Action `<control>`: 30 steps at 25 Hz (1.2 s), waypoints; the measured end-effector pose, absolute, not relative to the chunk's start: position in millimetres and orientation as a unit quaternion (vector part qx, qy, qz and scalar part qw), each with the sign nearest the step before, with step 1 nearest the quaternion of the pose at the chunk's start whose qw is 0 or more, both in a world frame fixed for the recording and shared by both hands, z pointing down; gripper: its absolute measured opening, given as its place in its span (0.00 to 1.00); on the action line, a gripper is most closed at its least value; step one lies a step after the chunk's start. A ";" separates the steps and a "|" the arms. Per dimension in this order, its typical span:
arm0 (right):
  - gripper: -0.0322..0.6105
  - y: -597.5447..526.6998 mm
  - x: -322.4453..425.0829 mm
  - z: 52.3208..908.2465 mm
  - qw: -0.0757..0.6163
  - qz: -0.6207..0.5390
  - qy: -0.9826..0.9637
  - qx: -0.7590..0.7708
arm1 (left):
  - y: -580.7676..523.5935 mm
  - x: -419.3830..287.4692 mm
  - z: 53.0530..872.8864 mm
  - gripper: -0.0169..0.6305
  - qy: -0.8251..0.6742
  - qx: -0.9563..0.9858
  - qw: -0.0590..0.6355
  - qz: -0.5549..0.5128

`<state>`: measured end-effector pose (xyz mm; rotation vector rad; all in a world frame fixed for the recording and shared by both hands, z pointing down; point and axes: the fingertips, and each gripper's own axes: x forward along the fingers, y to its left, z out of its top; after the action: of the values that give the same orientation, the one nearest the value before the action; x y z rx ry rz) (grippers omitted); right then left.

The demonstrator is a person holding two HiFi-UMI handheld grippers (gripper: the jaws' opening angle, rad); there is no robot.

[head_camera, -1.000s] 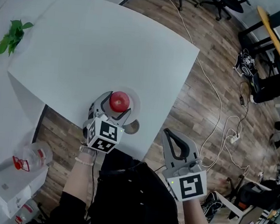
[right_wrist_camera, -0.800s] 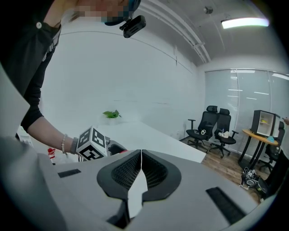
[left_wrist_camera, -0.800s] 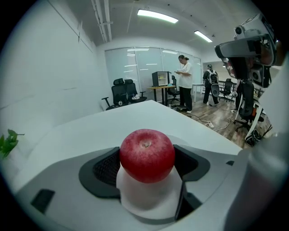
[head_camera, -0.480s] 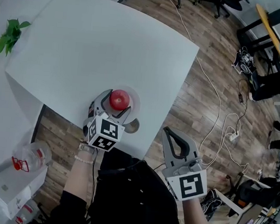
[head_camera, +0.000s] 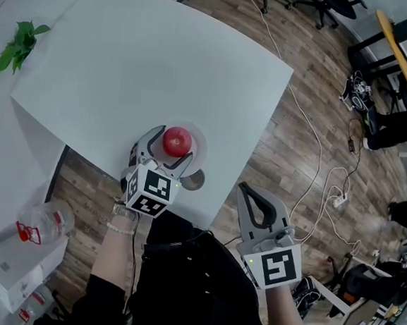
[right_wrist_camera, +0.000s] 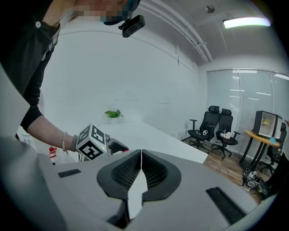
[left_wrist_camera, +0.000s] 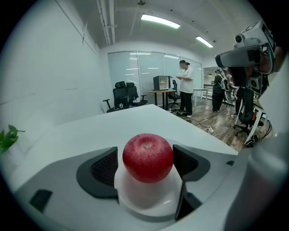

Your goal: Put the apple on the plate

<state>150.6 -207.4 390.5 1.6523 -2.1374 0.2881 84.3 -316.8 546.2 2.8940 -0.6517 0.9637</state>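
Over the last second almost nothing has shifted: the apple point(head_camera: 177, 141) sits in the same spot on the plate point(head_camera: 199, 145), near the table point(head_camera: 148, 61) edge closest to me, and my left gripper point(head_camera: 170, 145) still brackets it. Seen along my left jaws, they stand apart. A sliver of white plate shows between the left pad and the apple, while the right pad is at or just beside its skin. So I judge the grip let go and the apple's weight is on the plate, which means the task looks done bar backing away. My right gripper point(right_wrist_camera: 141, 168) hangs off the table, its jaws pressed together on nothing
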 end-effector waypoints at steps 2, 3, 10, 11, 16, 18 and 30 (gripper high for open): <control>0.12 -206.3 150.5 387.7 0.210 0.100 -0.772 0.592 | -314.1 84.3 543.5 0.60 -0.207 0.928 0.010 0.309; 0.12 -205.6 150.4 386.1 0.210 0.097 -0.773 0.591 | -312.7 84.4 541.6 0.60 -0.206 0.929 0.009 0.308; 0.12 -199.0 149.3 373.5 0.200 0.083 -0.782 0.585 | -303.3 80.2 516.1 0.60 -0.226 0.932 0.016 0.282; 0.12 -197.8 148.6 371.2 0.197 0.079 -0.784 0.584 | -302.2 78.1 510.6 0.60 -0.233 0.932 0.016 0.277; 0.12 -187.4 142.6 363.6 0.194 0.066 -0.792 0.576 | -297.4 63.6 478.4 0.43 -0.281 0.928 0.011 0.246; 0.12 -183.2 139.6 361.9 0.192 0.063 -0.794 0.573 | -297.8 58.1 459.6 0.29 -0.298 0.926 0.001 0.230; 0.11 -151.0 127.1 333.1 0.169 0.027 -0.814 0.555 | -251.5 26.5 396.8 0.06 -0.362 0.908 -0.028 0.211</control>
<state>127.1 -151.0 333.1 1.5787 -2.3137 0.0754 26.5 -251.5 396.8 2.9037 -1.1582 0.6757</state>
